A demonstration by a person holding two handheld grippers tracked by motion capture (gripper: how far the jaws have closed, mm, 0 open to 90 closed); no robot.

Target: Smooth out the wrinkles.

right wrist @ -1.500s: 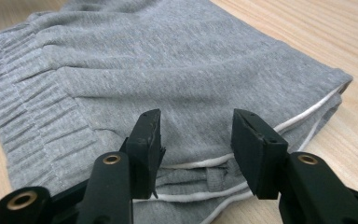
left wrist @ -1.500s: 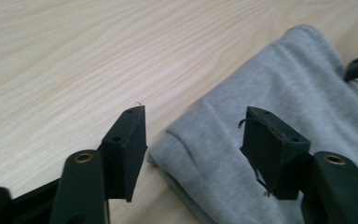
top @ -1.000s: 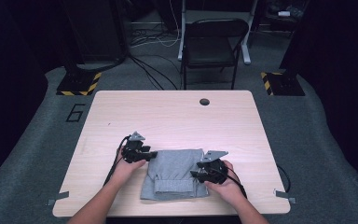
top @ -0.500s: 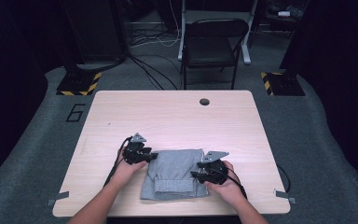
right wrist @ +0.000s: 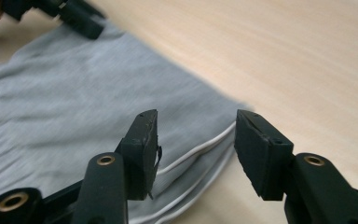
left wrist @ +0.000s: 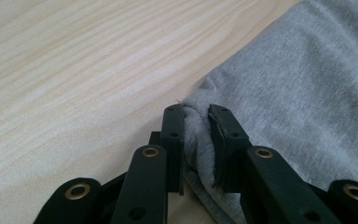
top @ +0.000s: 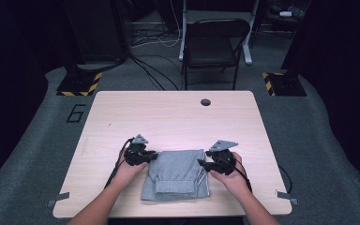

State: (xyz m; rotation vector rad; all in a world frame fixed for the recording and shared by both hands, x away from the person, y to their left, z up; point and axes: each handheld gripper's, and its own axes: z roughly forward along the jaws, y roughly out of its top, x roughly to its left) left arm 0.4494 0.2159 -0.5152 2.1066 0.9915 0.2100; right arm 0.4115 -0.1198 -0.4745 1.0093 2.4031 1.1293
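Grey knit cloth, a folded garment (top: pixel 177 174), lies flat on the near half of the wooden table (top: pixel 178 117), its slightly longer axis running from the person's edge away toward the far side; the thicker folded band sits at the near end, and a white stripe (right wrist: pixel 200 149) runs along its right-hand edge. At the far left corner the left gripper (left wrist: pixel 196 122) has just been closing, and its black jaws now pinch a small ridge of the fabric between the pads. At the far right corner the right gripper (right wrist: pixel 196 140) hangs just over the striped edge with its jaws spread apart, nothing between them. A hand (top: pixel 236 180) holds it. Beyond the table stands a dark folding chair (top: pixel 215 44).
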